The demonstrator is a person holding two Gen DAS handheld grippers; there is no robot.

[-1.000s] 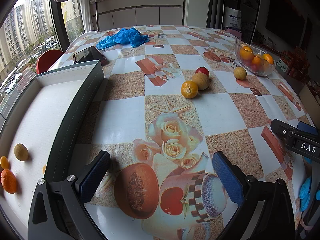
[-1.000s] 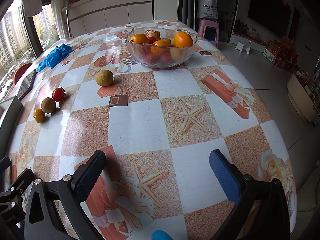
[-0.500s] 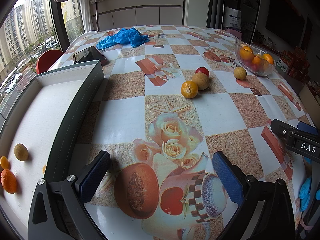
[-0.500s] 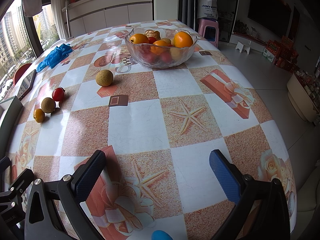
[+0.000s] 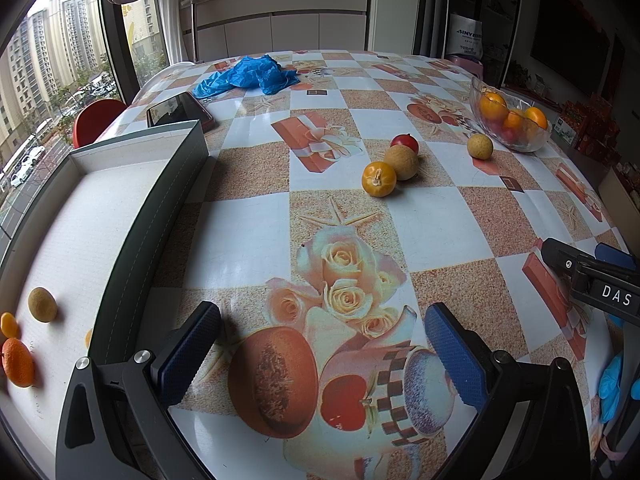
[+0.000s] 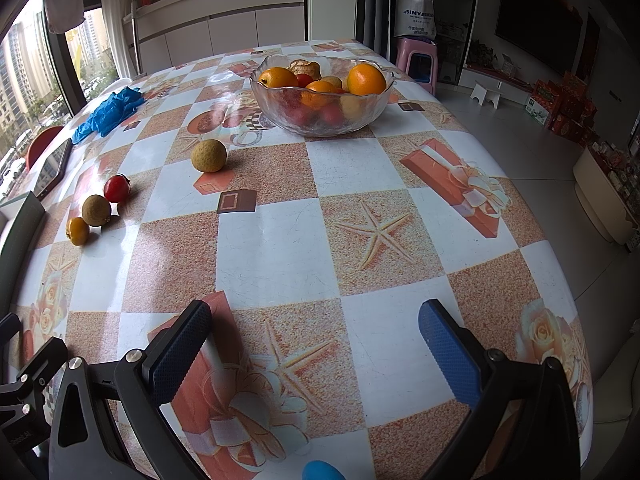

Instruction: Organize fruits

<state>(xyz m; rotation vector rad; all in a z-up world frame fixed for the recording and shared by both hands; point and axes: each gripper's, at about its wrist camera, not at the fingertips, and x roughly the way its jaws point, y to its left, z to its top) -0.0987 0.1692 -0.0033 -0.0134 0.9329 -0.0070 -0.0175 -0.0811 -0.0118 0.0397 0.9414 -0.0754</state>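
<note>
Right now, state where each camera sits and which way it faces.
Left wrist: on the left tool, low over the table, facing the window end; box at left, right tool at the edge.
Right wrist: on the right tool, facing the glass bowl; left tool at lower left.
Shared: orange fruit, the fruit row, bowl, blue bag.

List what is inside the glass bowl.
The glass bowl holds three oranges, a knobbly ginger-like piece, a small tan fruit and red fruits. Those underneath blur through the glass; their number is unclear.
</note>
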